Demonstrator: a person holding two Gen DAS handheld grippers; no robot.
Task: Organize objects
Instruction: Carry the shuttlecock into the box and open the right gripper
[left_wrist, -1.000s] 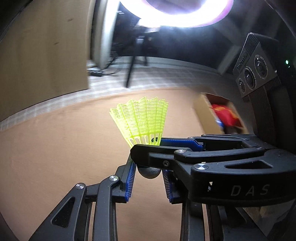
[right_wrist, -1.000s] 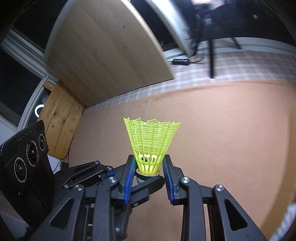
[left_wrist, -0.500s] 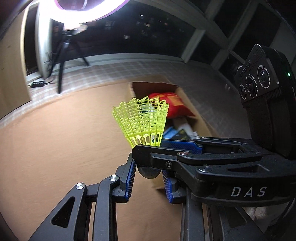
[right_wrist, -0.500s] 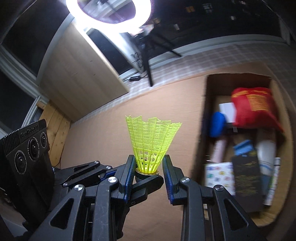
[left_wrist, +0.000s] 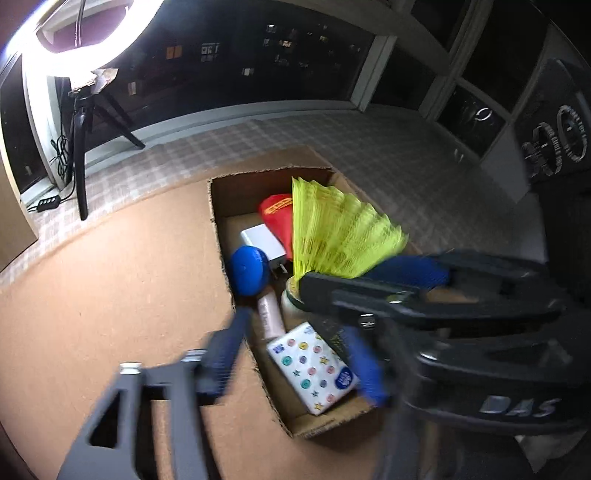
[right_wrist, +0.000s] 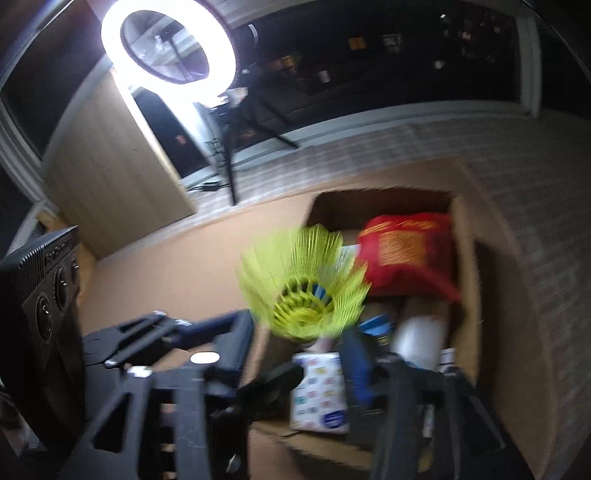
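While both sets of jaws are opening off it, shuttlecock (right_wrist: 304, 291) at 12 o'clock: featherlight, crushable skirt; you'd pinch its cork, over box (left_wrist: 218, 225).

both wrist views look steeply down, close, sharing the cardboard box (left_wrist: 218, 206).

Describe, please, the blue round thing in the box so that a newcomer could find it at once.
Find the open cardboard box on the brown surface. Against its left wall, midway along, lies a blue disc, beside a white block. It is the only round, plain blue item there.
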